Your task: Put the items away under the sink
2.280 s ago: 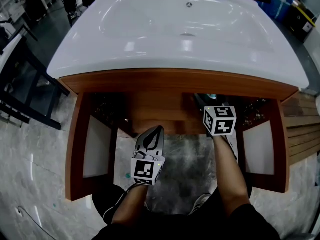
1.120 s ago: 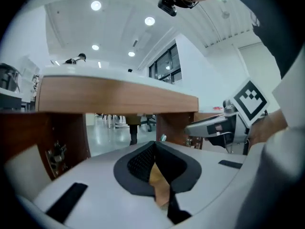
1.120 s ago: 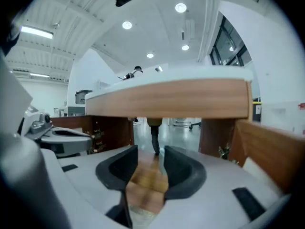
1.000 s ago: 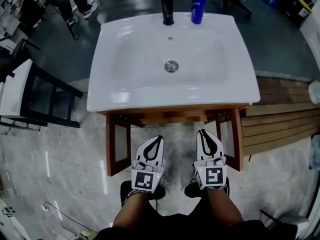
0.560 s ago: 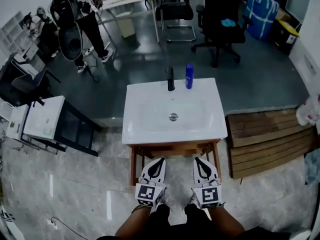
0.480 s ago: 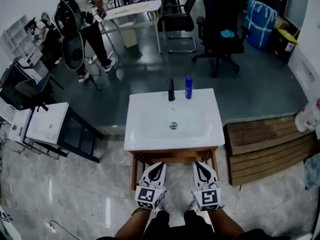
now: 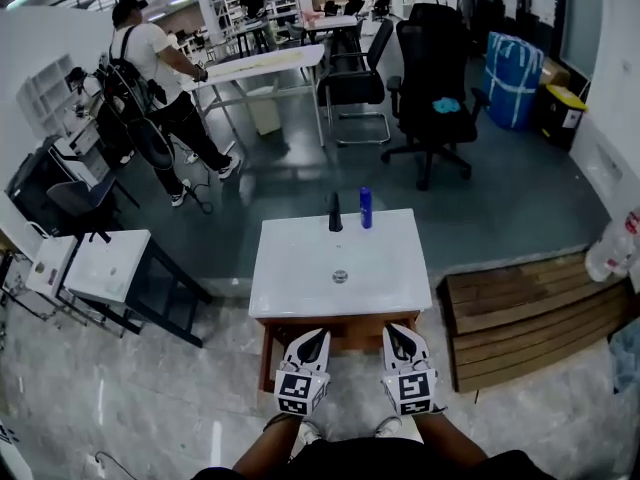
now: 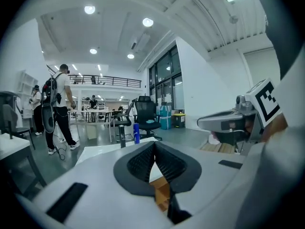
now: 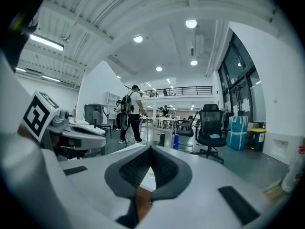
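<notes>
Both claws are pressed together and empty. The left claw (image 7: 316, 336) and right claw (image 7: 393, 329) hang side by side over the near edge of the white sink (image 7: 290, 273), pointing across it. The only loose item in sight is a blue bottle (image 7: 365, 208), upright at the sink's far rim just beside the black tap (image 7: 335, 213). It is straight ahead of both claws and well apart from them. It sits slightly toward the right claw's side, which looks the nearer for any reach. The cupboard (image 7: 348, 330) below shows only as a strip of wood between the claws. Its inside, its doors and anything stored there are hidden by the sink top. A person (image 7: 150, 78) stands well off in the background.
</notes>
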A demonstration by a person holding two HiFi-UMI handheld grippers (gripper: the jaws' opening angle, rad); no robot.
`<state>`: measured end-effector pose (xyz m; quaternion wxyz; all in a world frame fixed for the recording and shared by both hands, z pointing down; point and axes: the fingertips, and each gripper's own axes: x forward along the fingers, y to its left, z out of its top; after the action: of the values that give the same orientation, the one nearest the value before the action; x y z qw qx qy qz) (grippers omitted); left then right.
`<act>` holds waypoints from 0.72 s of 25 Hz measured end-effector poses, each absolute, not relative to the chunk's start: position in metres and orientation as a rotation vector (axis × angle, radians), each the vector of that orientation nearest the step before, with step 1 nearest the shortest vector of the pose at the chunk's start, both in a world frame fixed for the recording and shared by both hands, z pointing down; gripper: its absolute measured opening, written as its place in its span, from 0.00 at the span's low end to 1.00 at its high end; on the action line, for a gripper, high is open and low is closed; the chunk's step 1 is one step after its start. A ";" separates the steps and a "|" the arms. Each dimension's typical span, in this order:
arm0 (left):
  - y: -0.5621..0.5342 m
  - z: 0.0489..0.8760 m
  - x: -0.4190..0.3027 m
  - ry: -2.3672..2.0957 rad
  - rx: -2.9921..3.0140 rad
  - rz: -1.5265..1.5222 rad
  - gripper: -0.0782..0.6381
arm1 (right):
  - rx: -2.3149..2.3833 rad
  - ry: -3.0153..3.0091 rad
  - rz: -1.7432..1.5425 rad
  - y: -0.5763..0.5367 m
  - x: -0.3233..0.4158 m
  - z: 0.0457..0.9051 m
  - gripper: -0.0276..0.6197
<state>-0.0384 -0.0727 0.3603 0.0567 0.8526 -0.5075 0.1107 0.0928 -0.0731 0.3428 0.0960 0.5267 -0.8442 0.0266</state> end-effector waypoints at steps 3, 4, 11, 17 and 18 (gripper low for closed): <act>-0.069 0.365 -0.025 -1.553 2.565 0.333 0.14 | 1.539 -2.500 0.104 -0.063 0.103 0.351 0.07; -0.069 0.365 -0.021 -1.559 2.563 0.326 0.14 | 1.533 -2.503 0.108 -0.061 0.107 0.354 0.07; -0.071 0.356 -0.004 -1.604 2.557 0.299 0.14 | 1.538 -2.531 0.077 -0.070 0.133 0.348 0.07; -0.092 0.356 -0.005 -1.601 2.561 0.300 0.14 | 1.545 -2.517 0.121 -0.087 0.134 0.363 0.07; -0.098 0.357 -0.007 -1.598 2.561 0.298 0.14 | 1.546 -2.510 0.121 -0.093 0.133 0.366 0.07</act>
<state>-0.0069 -0.0975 0.3567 0.0544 0.8430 -0.5260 0.0981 0.1328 -0.0926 0.3657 0.0953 0.5216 -0.8469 0.0409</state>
